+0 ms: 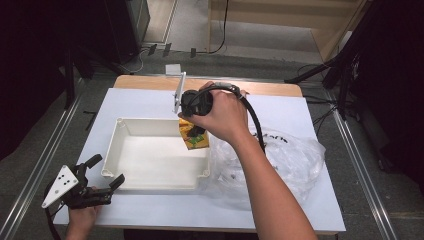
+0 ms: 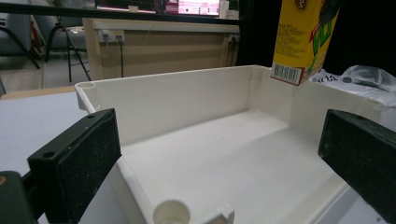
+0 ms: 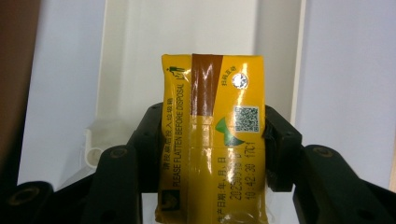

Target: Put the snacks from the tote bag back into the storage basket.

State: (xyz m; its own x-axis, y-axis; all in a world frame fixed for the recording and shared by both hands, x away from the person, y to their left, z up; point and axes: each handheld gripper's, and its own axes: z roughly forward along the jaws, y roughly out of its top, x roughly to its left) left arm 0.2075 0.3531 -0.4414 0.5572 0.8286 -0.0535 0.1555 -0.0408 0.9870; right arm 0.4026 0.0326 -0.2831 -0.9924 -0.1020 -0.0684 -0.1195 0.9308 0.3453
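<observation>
Above one white tray (image 1: 131,131), right gripper (image 1: 192,131) jaws pinch one yellow carton (image 1: 196,140); left gripper (image 1: 102,176) jaws spread.

- 1 yellow cardboard drink carton (image 1: 194,138)
- 1 white rectangular plastic tray (image 1: 116,143)
- 1 clear crumpled plastic bag (image 1: 295,160)
- 2 black two-jaw grippers: left (image 1: 107,172), right (image 1: 192,131)
- 1 white-topped table (image 1: 300,112)

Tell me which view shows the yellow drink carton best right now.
The right gripper view: the drink carton sits close up, clamped in the right gripper, its print readable. The high view shows the carton small and half hidden under the hand, above the white tray. The left gripper view catches its lower corner above the tray's far wall.
</observation>
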